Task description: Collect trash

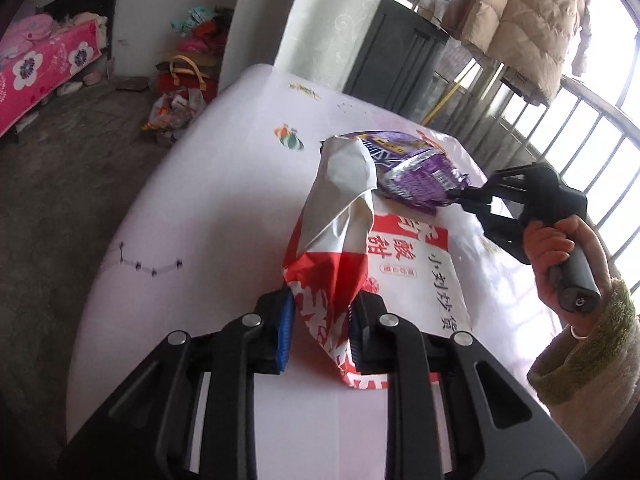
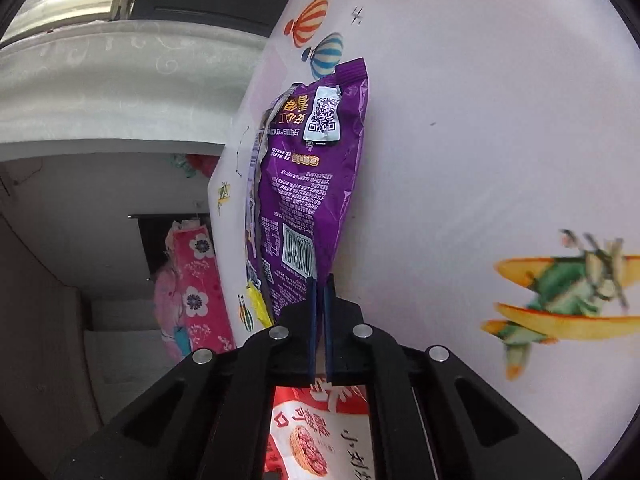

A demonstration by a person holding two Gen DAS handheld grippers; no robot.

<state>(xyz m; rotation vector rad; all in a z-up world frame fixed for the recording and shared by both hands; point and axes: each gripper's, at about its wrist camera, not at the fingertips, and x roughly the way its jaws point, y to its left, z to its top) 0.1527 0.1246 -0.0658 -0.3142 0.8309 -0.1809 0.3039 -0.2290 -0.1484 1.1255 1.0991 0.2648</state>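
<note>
Two crinkly foil bags are clamped: left gripper (image 1: pixel 322 320) pinches the red-white bag (image 1: pixel 340 248), right gripper (image 2: pixel 320 280) the purple bag (image 2: pixel 312 184).

both wrist views look down close over the table (image 1: pixel 208 208), sharing the purple packet (image 2: pixel 312 184).

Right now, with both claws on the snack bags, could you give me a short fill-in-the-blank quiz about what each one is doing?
1. The left claw pinches the crumpled red-and-white snack bag; the right claw pinches the ____ foil snack bag.
2. Both bags are on a white ____ printed with planes.
3. The purple bag carries a barcode and a ____ code sticker.

Missing: purple; tablecloth; QR
</note>
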